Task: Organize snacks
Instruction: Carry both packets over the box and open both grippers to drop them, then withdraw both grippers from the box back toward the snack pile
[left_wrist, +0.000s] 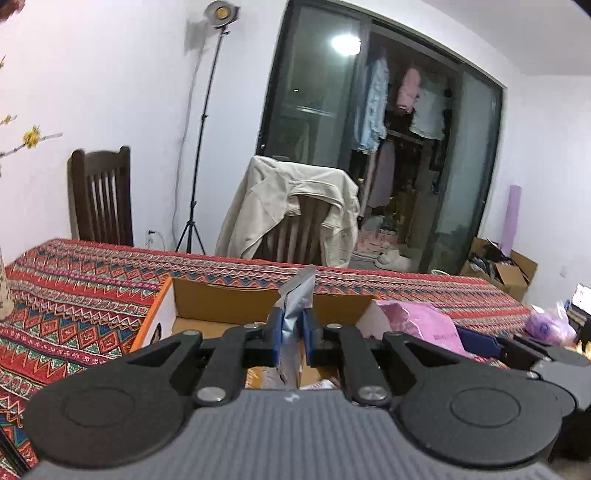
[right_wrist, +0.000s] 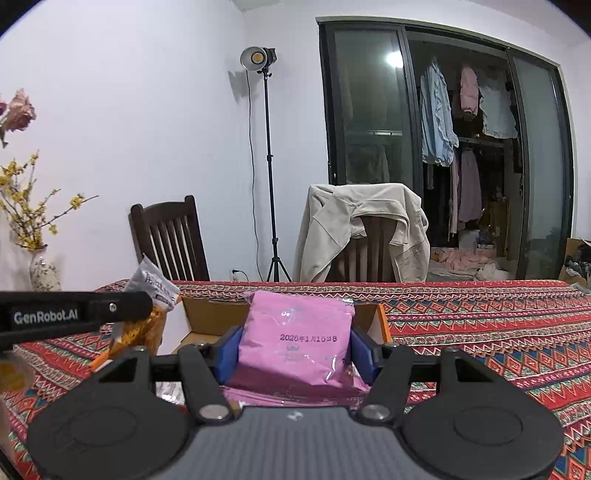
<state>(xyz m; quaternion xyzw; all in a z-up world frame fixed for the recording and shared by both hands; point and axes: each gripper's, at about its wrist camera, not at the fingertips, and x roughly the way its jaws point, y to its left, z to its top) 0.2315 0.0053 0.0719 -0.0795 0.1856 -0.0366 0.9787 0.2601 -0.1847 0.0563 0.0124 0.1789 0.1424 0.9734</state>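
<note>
My left gripper (left_wrist: 293, 332) is shut on a thin silver snack packet (left_wrist: 295, 299) that stands up between its blue pads, above an open cardboard box (left_wrist: 221, 301). In the right wrist view the same packet (right_wrist: 153, 286) shows silver on top and orange below, held by the left gripper's black finger (right_wrist: 110, 308) at the box's left end. My right gripper (right_wrist: 295, 350) is shut on a wide pink snack bag (right_wrist: 295, 332) with a printed date, pads pressing both its sides. The pink bag (left_wrist: 421, 321) hangs over the box's right end. The box (right_wrist: 214, 314) sits behind it.
A red patterned cloth (left_wrist: 74, 288) covers the table. Two wooden chairs stand behind it, one (right_wrist: 369, 236) draped with a cream jacket. A light stand (right_wrist: 271, 184) is by the wall. A vase with yellow flowers (right_wrist: 42, 273) sits at the table's left. More pink bags (left_wrist: 550, 325) lie far right.
</note>
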